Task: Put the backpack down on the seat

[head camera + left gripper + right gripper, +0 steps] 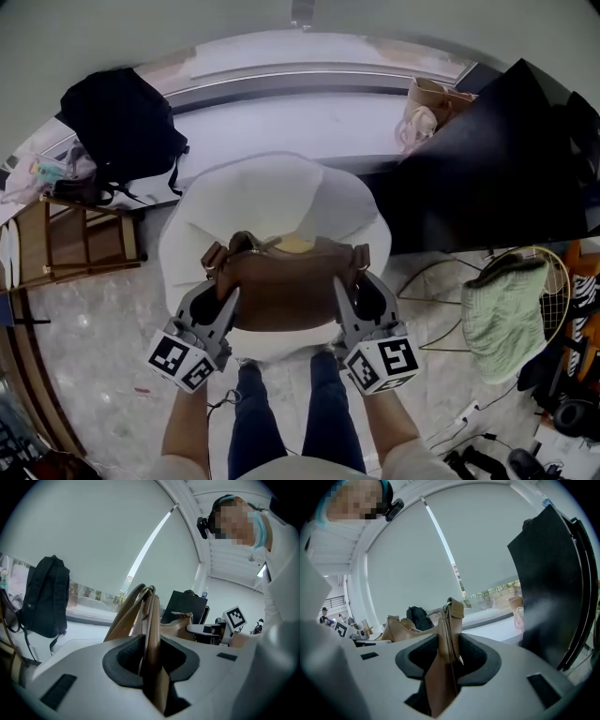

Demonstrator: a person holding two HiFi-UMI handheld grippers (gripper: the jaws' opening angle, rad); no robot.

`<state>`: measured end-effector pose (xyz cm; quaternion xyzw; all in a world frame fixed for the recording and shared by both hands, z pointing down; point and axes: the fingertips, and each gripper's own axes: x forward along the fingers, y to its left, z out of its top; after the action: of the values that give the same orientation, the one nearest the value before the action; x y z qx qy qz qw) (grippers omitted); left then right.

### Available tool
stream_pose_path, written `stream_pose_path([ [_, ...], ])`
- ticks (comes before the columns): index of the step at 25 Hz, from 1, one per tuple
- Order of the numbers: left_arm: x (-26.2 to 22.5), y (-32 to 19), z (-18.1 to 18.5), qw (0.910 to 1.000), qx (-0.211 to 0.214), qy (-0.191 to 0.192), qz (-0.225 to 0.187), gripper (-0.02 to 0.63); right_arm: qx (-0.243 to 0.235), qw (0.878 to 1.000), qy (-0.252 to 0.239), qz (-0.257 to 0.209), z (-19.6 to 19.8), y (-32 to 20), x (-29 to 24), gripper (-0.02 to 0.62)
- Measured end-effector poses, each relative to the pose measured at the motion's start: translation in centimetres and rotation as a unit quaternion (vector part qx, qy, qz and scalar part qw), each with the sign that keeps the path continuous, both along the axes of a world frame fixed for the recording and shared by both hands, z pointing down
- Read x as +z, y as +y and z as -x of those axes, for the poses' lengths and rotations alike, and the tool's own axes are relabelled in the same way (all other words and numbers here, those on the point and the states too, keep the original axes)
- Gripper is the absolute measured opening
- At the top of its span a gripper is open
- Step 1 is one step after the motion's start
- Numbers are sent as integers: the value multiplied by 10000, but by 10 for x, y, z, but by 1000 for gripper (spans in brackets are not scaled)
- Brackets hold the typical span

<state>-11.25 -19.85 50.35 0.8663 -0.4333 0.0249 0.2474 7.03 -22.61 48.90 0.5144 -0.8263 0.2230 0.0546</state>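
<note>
Left gripper (223, 298) and right gripper (347, 292) each clamp a strap of the brown leather backpack (286, 281); soft body, likely sags between holds.

1. Backpacks: two, namely one brown leather backpack (286, 286) and one black backpack (120, 122).
2. Grippers: two, namely the left gripper (221, 302) and the right gripper (349, 298).
3. Marker cubes: two, namely the left marker cube (181, 359) and the right marker cube (382, 364).
4. Seats: one white seat (262, 192).
5. Wooden stands: one wooden stand (82, 239).
6. Cloths: one green cloth (502, 314).
7. Wire baskets: one wire basket (555, 272).
8. Small bags: one beige bag (427, 108).
9. Large dark boards: one black panel (506, 159).
10. Legs in blue jeans: two, namely the left leg (251, 417) and the right leg (333, 412).
</note>
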Motion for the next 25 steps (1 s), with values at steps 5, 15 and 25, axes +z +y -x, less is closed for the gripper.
stream_pose_path([
  [5,28,-2,2,10000,46,-43,64,75,87,9999,-81,109,2,-1,29,163],
  [15,99,-16,-7,9996,-11,-84,258,75,-65,9993,-17,364,-7,-17,101,163],
  [25,165,-30,-21,9996,5,-119,257,75,-54,9992,71,393,-19,-31,168,163],
])
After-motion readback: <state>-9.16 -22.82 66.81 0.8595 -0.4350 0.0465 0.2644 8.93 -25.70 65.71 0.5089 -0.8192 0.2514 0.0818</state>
